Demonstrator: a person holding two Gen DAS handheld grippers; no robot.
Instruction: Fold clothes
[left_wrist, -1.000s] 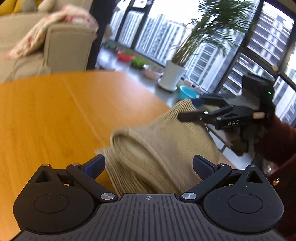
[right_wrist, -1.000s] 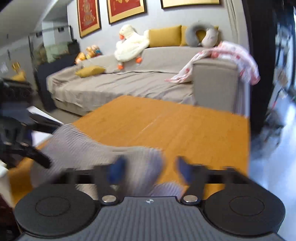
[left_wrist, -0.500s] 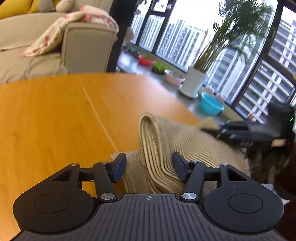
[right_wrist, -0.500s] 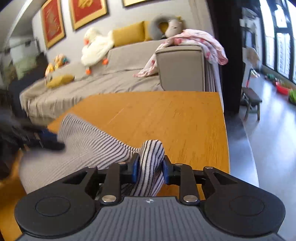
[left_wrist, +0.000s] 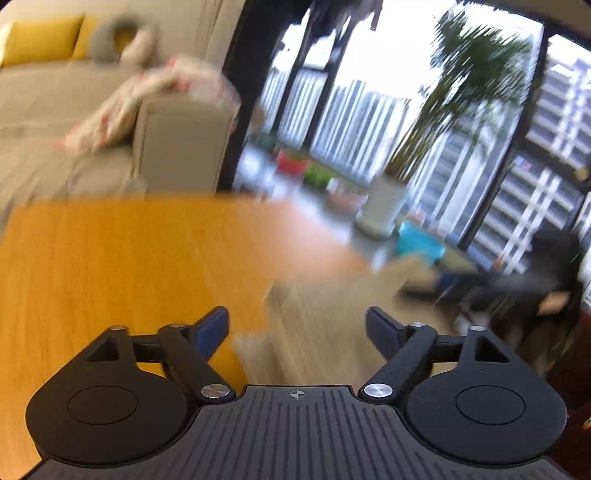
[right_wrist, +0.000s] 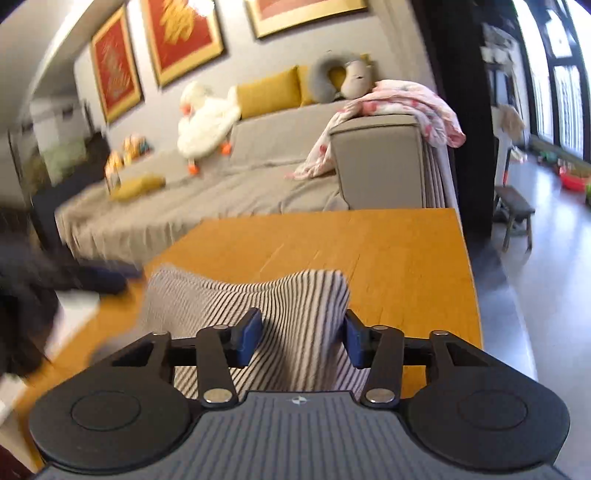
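Gaping wide, the left gripper has nothing between its blue pads; the striped garment sits just ahead and below it, though that view is badly motion-blurred. Right gripper is parted too, pads standing off either side of a raised hump of the cloth, not pinching it as far as I can tell. Garment lies bunched on the near part of the wooden table, closer to the left gripper's side. Beyond the table: grey sofa with a pink blanket over its arm, white plush duck on the back. Potted plant by the windows.
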